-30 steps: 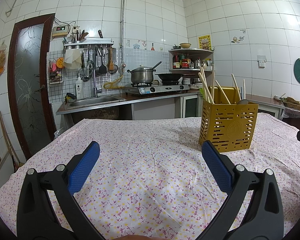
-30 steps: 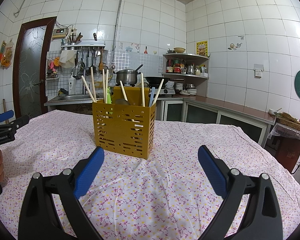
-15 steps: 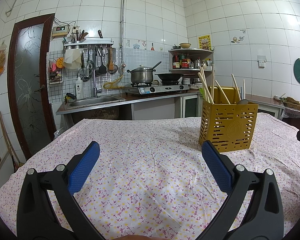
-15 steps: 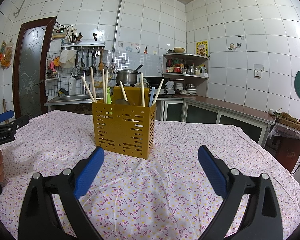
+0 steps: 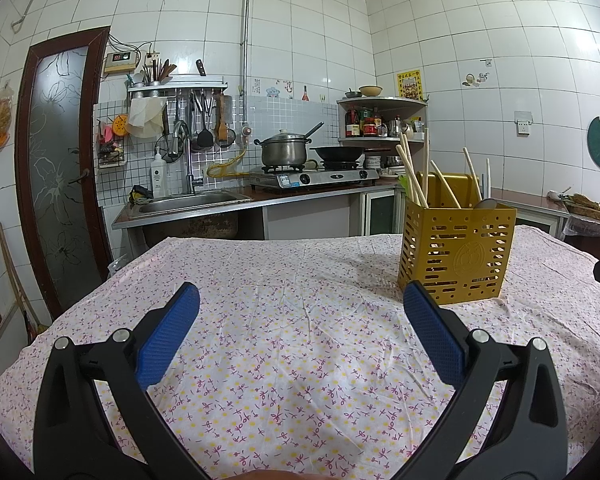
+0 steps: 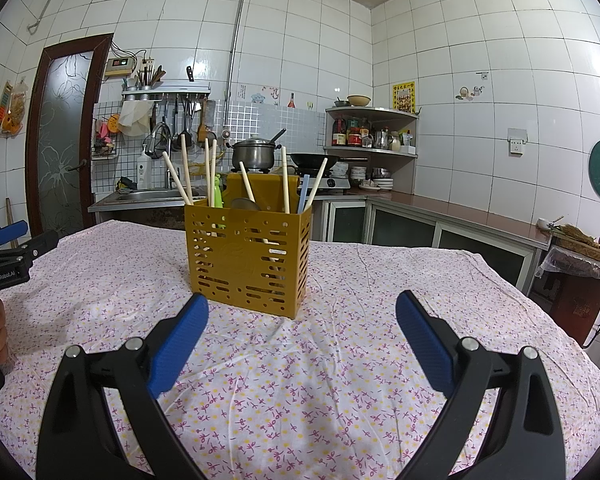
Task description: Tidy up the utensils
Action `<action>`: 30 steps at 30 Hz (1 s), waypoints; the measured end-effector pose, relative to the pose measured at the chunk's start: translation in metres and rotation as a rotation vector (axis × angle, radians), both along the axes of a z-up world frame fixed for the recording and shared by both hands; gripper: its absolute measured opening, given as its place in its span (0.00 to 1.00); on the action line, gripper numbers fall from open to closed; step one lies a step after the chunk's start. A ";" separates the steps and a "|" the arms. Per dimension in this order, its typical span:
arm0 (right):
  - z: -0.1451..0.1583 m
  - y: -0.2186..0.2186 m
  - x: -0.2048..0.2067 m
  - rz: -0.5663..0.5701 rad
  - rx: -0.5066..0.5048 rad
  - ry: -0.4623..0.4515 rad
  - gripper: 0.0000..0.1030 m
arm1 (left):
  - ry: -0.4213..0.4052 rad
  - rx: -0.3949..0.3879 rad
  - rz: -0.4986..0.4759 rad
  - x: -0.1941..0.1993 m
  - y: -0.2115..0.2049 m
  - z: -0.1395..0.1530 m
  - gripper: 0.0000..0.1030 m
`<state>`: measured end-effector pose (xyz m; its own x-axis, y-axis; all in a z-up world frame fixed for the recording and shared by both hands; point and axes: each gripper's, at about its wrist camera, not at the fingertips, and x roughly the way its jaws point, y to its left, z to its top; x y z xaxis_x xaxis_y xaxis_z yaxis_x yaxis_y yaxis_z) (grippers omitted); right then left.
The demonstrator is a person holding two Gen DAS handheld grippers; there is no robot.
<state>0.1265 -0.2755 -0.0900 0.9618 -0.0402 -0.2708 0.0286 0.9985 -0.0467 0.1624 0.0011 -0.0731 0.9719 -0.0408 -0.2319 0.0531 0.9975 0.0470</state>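
Both my grippers, left [image 5: 300,300] & right [image 6: 302,312], spread wide w/ nothing held; reaching in, I could tip the yellow holder [image 6: 247,258] by snagging leaning chopsticks [image 6: 178,178].

1. A yellow utensil caddy [image 6: 247,261] stands upright on the desk [image 6: 380,280], holding chopsticks [image 6: 285,180].
2. The right claw [image 6: 302,320], spread wide, sits just before the caddy.
3. The left claw [image 6: 10,240] is well left of the caddy.

Slotted yellow utensil holder [image 6: 247,258] stands upright on the tablecloth, holding chopsticks [image 6: 285,179] and a spoon [image 6: 245,204]
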 end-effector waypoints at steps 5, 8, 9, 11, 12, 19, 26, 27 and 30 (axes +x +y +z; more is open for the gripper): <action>0.000 0.000 0.000 0.000 0.001 -0.001 0.90 | 0.000 0.000 0.001 0.000 0.000 0.000 0.96; 0.000 0.000 0.000 0.000 0.001 0.000 0.90 | 0.001 0.000 0.001 0.000 -0.001 0.000 0.96; 0.000 -0.001 0.000 0.000 0.001 0.000 0.90 | 0.001 0.000 0.001 0.000 -0.001 0.000 0.96; 0.000 0.000 0.000 0.000 0.002 0.001 0.90 | 0.000 -0.001 0.001 0.000 0.000 0.000 0.96; 0.000 0.000 0.000 0.000 0.001 0.001 0.90 | 0.000 0.000 0.001 0.000 0.000 0.000 0.96; 0.000 0.000 -0.001 0.000 0.000 -0.001 0.90 | 0.000 0.000 0.001 0.000 -0.001 0.000 0.96; -0.001 0.000 0.000 0.000 0.000 0.001 0.90 | 0.001 0.000 0.001 0.000 0.000 0.001 0.96; 0.000 0.000 0.000 0.001 -0.001 0.001 0.90 | 0.002 0.000 0.001 0.000 -0.001 0.000 0.96; 0.000 0.000 0.000 0.000 0.001 0.001 0.90 | 0.009 -0.004 -0.001 0.001 -0.001 -0.001 0.96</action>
